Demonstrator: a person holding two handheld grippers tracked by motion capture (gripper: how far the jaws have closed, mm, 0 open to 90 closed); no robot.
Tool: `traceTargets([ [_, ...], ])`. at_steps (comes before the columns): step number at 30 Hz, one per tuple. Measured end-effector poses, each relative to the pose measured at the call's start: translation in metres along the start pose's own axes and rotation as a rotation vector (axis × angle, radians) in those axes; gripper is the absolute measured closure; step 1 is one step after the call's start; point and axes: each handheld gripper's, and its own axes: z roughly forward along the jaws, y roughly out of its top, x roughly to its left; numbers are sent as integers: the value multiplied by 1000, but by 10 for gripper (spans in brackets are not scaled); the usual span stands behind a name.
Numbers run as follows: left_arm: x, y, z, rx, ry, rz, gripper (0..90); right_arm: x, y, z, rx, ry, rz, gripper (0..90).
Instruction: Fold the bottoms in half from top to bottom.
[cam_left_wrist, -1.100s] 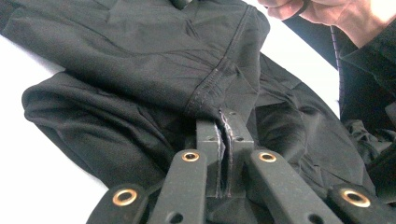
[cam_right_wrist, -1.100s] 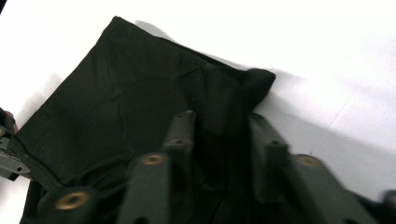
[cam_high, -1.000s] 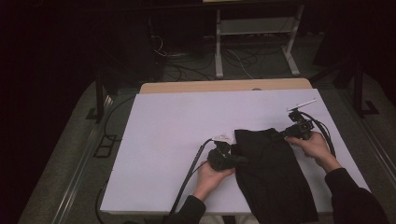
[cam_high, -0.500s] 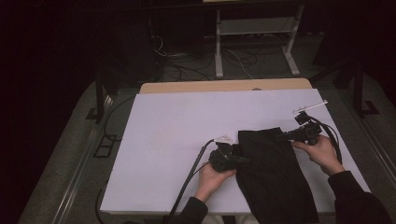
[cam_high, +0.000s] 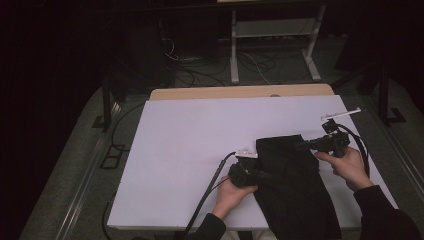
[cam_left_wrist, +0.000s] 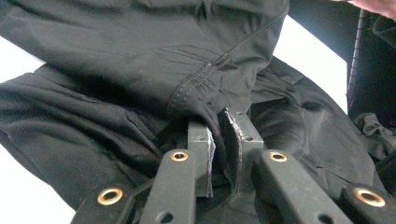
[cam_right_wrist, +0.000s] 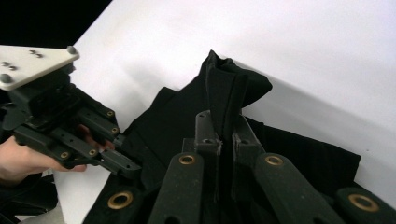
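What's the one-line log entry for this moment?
left gripper: fingers opening, cloth between | right gripper: shut on black garment, corner lifted | white table

Matt black cloth on a smooth white counter

The garment (cam_left_wrist: 140, 70) looked like matt woven cloth with stitched seams; the tongs (cam_right_wrist: 219, 140) were dull black plastic with brass-coloured rivets, and bare pale wood showed along the white counter's (cam_high: 200, 130) upper edge.
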Motion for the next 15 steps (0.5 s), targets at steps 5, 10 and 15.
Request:
traceTargets([
  [5,-1,1,-3,4,6,6,792,3,-4,-6,-13,23,6,832],
  [10,0,2,-6,6,6,-2,785,4,-7,-11,-15,44,25,833],
  [15,0,3,-7,3,2,-7,779,7,-10,-15,-22,57,34,832],
])
